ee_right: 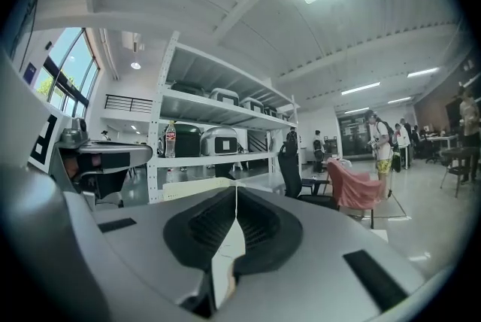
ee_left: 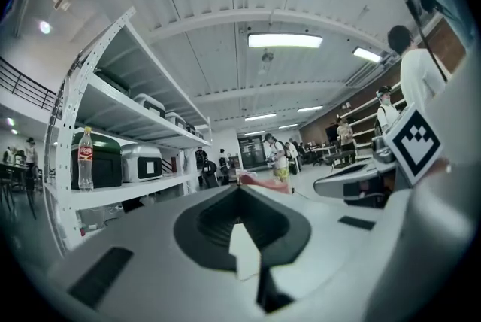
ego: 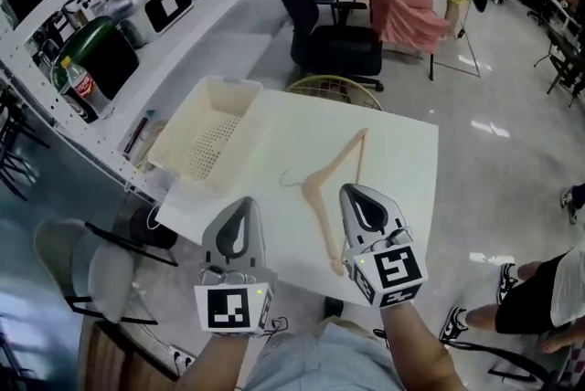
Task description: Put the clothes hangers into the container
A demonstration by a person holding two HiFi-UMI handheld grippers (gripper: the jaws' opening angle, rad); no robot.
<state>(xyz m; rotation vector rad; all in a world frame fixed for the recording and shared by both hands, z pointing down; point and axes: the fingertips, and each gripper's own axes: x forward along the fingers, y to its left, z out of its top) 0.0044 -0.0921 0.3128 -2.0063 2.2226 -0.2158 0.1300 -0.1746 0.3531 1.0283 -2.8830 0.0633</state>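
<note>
hanger (ego: 315, 208) flat on worktop (ego: 393, 161), right of container (ego: 233, 88) | we judge it light, stiff, smooth; grip one arm near hook | left gripper (ego: 242, 208), right gripper (ego: 358, 195): jaws closed, empty

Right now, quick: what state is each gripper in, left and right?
Left gripper: closed, holding nothing.
Right gripper: closed, holding nothing.

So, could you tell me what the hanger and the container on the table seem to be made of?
Hanger: probably wood, with a matte, pale tan, even colour, though tan plastic is possible.
Container: likely moulded plastic, matte cream, judging by its perforated grid floor and thin, smooth walls.
</note>
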